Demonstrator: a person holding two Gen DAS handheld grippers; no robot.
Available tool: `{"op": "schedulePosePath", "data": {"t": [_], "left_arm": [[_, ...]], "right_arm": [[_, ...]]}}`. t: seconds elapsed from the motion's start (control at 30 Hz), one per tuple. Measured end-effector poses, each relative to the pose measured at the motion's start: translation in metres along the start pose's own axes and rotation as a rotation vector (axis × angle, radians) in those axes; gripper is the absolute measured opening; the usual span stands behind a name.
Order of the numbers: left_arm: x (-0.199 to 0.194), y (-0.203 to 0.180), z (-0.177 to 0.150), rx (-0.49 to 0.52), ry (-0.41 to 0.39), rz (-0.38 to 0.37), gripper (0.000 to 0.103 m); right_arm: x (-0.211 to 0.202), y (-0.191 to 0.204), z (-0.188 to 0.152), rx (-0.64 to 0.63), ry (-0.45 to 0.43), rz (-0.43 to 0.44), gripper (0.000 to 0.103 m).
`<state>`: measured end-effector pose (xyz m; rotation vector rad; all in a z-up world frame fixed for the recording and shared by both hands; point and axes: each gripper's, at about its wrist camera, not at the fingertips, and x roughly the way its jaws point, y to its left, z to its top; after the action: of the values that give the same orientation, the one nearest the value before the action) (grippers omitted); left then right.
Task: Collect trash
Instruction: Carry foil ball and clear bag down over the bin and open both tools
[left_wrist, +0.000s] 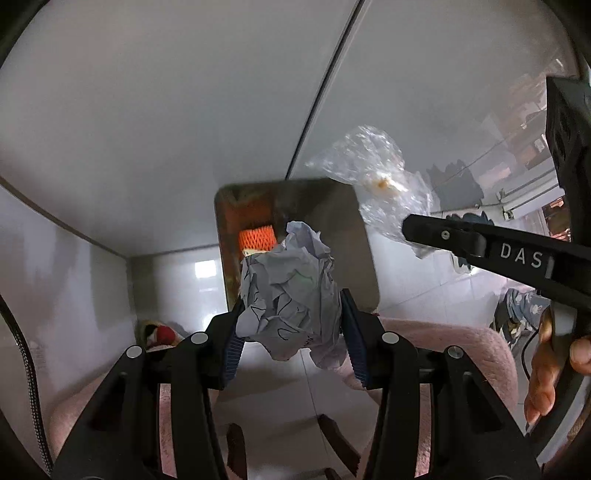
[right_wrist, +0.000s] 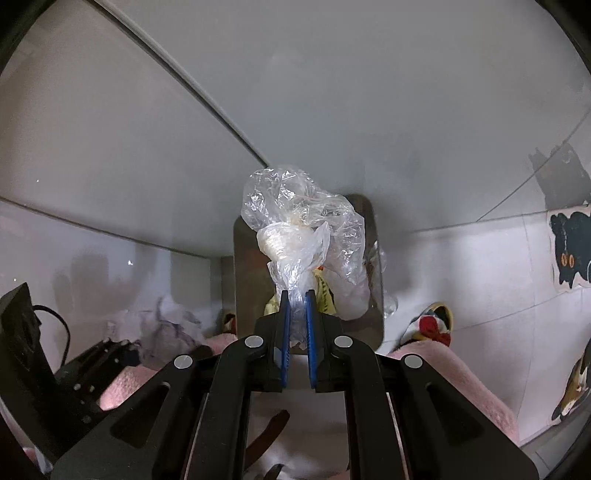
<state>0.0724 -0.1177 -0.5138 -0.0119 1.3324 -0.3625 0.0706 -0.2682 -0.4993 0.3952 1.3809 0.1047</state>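
In the left wrist view my left gripper (left_wrist: 291, 302) is shut on a crumpled grey paper ball (left_wrist: 288, 288), just above the open steel bin (left_wrist: 332, 221). An orange foam net (left_wrist: 256, 238) lies inside the bin. My right gripper (right_wrist: 296, 299) is shut on a crumpled clear plastic bag (right_wrist: 295, 229), also over the bin (right_wrist: 247, 280); yellow trash (right_wrist: 323, 291) shows inside it. From the left wrist view the right gripper (left_wrist: 406, 229) reaches in from the right with the bag (left_wrist: 373, 177). The left gripper (right_wrist: 99, 354) and its blurred paper (right_wrist: 166, 321) appear at lower left.
The bin stands on a white tiled floor (left_wrist: 424, 280) against a pale wall. Pink fluffy fabric (left_wrist: 461, 343) lies close on both sides of it. A slipper with a red bow (right_wrist: 432, 325) sits right of the bin. A hand (left_wrist: 546, 369) grips the right handle.
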Motion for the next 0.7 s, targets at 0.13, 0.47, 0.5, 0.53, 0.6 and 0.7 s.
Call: {"op": "schedulePosePath", "data": {"t": [0.13,0.47,0.5,0.53,0.6,0.7], "left_arm": [[0.022,0.005,0.007,-0.007,0.037,-0.004,0.045],[0.037,0.007,0.016,-0.009,0.061,-0.019,0.049],[0.036,0.007,0.017,-0.009,0.06,-0.016,0.051],[0.036,0.006,0.017,-0.011,0.058,-0.013,0.058],[0.031,0.007,0.017,-0.015,0.045,-0.009,0.064],[0.019,0.008,0.019,-0.011,0.021,0.006,0.075]], "right_arm": [[0.023,-0.001,0.01,0.013,0.05,-0.012,0.011],[0.037,0.006,0.034,0.034,0.089,-0.02,0.014],[0.035,0.006,0.035,0.035,0.087,-0.024,0.018],[0.034,0.006,0.036,0.035,0.084,-0.021,0.033],[0.033,0.005,0.035,0.041,0.069,-0.014,0.053],[0.021,0.005,0.035,0.046,0.043,-0.014,0.054]]}}
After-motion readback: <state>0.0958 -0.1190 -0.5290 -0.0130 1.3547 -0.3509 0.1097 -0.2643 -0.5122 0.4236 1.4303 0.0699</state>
